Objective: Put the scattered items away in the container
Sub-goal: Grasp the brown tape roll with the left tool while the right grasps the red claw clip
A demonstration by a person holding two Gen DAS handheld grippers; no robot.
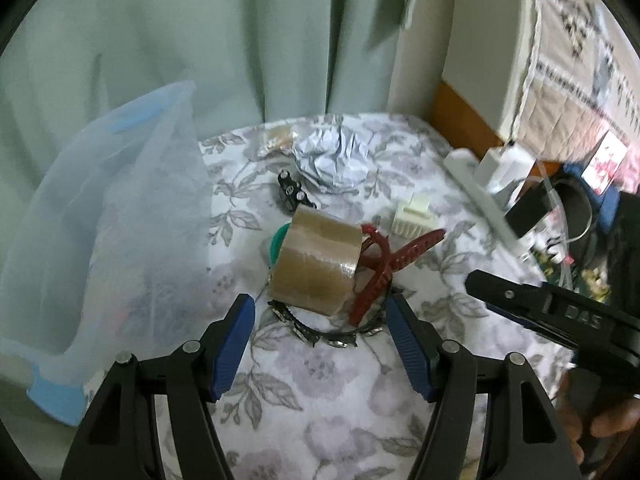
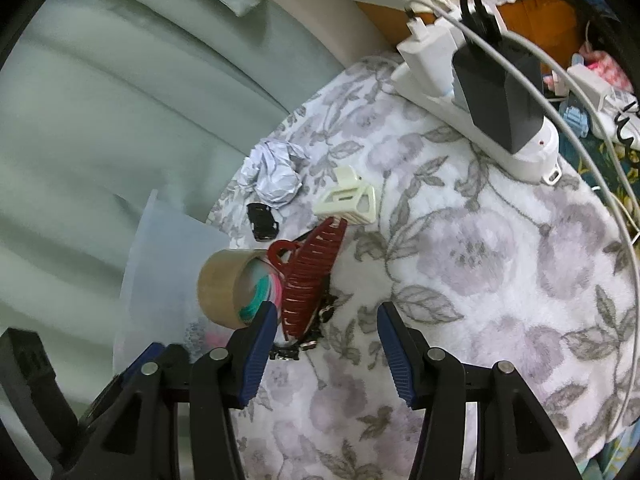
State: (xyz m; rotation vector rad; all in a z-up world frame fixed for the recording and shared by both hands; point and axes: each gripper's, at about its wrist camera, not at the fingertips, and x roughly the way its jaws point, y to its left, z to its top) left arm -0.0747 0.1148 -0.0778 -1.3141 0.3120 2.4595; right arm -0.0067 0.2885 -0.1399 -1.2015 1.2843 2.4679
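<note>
A roll of brown tape (image 1: 316, 264) (image 2: 224, 288) lies on the floral cloth with a dark red hair claw (image 1: 384, 264) (image 2: 310, 276) leaning on it. A black beaded band (image 1: 320, 330) lies under them. A cream hair claw (image 1: 412, 220) (image 2: 348, 198), a small black clip (image 1: 290, 192) (image 2: 262, 220) and a crumpled paper ball (image 1: 332, 156) (image 2: 272, 170) lie behind. A translucent blue bag (image 1: 104, 232) (image 2: 160, 272) stands at the left. My left gripper (image 1: 320, 320) is open, just short of the tape. My right gripper (image 2: 326, 320) is open by the red claw; it shows at the right of the left wrist view (image 1: 476, 284).
A white power strip (image 1: 484, 196) (image 2: 480, 116) with chargers and cables lies along the far right edge of the cloth. A green curtain (image 1: 200, 40) hangs behind. A colourful coil (image 2: 260, 284) shows through the tape's core.
</note>
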